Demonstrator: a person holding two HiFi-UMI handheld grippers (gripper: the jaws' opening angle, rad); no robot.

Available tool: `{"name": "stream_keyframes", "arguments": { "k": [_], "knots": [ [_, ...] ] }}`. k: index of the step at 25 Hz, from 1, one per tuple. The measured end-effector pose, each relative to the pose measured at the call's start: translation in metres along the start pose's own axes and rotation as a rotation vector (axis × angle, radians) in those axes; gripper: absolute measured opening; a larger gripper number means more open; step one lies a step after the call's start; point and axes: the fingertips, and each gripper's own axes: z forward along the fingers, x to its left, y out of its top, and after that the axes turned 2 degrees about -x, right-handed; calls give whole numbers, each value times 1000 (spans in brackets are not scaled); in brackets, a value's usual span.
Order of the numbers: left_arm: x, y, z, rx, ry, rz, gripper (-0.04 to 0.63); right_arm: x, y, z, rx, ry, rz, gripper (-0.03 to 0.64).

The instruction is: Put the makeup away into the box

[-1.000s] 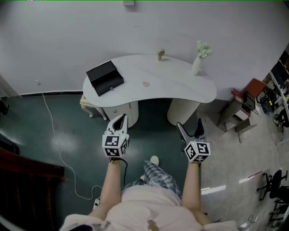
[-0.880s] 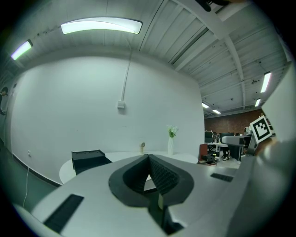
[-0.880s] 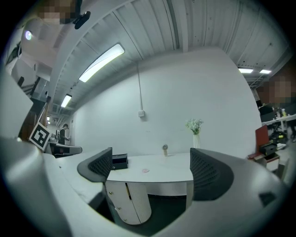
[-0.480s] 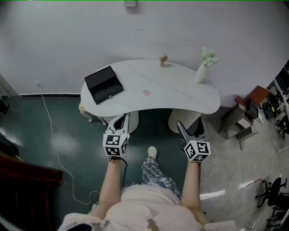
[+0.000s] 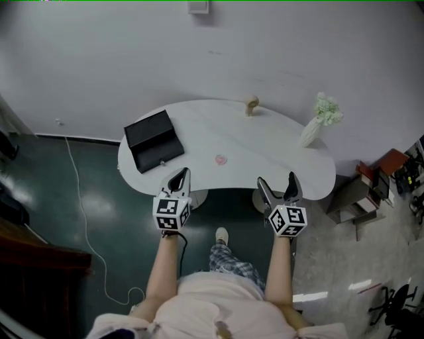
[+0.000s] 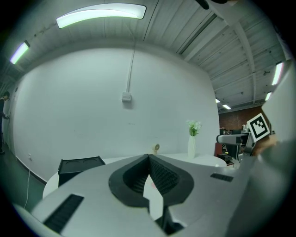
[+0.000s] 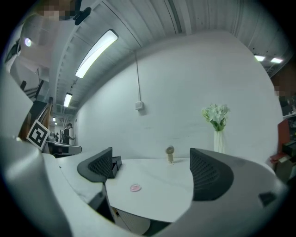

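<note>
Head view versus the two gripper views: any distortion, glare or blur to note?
Head view: dim, mildly bowed, light glaring off the green floor, white table sharp. Left gripper view: strong fisheye, black corners, ceiling lamp blown out. Right gripper view: same fisheye; pink makeup item small but distinct.

table (image 5: 265, 152) front open | box (image 5: 154, 140) left | vase (image 5: 310, 132) right | ornament (image 5: 251, 105) rear
</note>
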Motion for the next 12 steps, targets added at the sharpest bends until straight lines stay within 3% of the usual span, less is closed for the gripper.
{"name": "stream_keyframes", "arguments": {
  "k": [12],
  "knots": [
    [63, 19, 130, 9, 105, -10, 25, -35, -1, 168, 66, 123, -5, 512]
  ]
}}
